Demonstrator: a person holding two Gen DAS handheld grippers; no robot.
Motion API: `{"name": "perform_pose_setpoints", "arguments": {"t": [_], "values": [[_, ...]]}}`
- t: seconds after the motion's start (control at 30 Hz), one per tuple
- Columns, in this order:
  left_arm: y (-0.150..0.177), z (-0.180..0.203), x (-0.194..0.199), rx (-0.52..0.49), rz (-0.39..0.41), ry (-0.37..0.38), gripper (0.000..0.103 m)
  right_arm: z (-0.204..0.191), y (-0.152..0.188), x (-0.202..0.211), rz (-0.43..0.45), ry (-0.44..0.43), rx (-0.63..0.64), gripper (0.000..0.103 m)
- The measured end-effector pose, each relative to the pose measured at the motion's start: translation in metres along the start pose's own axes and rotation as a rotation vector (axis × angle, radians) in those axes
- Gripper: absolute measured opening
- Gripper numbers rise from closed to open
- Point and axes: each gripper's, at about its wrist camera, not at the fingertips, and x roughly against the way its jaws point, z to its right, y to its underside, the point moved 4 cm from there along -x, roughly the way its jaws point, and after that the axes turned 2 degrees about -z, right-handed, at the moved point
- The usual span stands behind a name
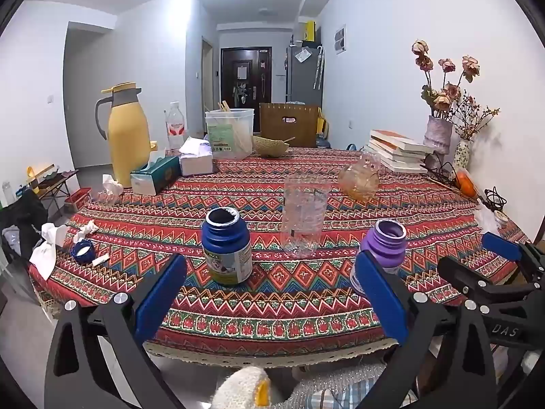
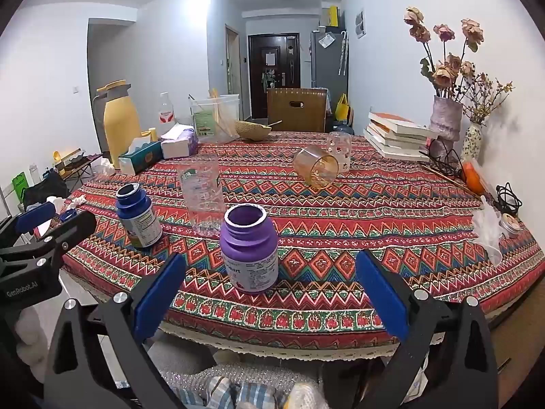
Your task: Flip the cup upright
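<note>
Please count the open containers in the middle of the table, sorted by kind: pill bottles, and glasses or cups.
Pill bottles: 2, blue pill bottle and purple pill bottle.
Glasses or cups: 3, tall clear glass, amber cup on its side, patterned clear glass.
Total: 5

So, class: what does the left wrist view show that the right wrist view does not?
Only the left wrist view shows the blue cap lying by crumpled tissues.

Only the right wrist view shows the purple bottle unobstructed, label readable.

Both show the amber cup on its side, the clear tumbler, the blue bottle and the yellow jug.
</note>
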Motion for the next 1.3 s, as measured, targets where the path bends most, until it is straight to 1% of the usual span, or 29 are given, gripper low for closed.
{"name": "perform_pose_setpoints", "arguments": {"t": [0.4,0.6,0.83,1.3], "values": [[-0.0009,0.0015,-0.0022,-0.003,-0.002,0.001,0.096,-0.0007,0.0004,0.0009,0.003,0.003,0.004,0.096],[-0.0016,-0.0046,0.0001,0.000,-0.001,0.009,0.096,-0.0017,-0.0019,0.0010,0.005,0.006,0.005,0.096],[-0.0003,-0.0022,0.0005,0.003,-0.002,-0.002,0.096,-0.0011,-0.0037,0.0056,0.003,0.004,0.007,0.096],[0.0000,-0.0037,-0.0004,0.005,-0.006,0.002,0.096,-0.0015,-0.0013,0.0020,0.001,0.004,0.007,0.096]]}}
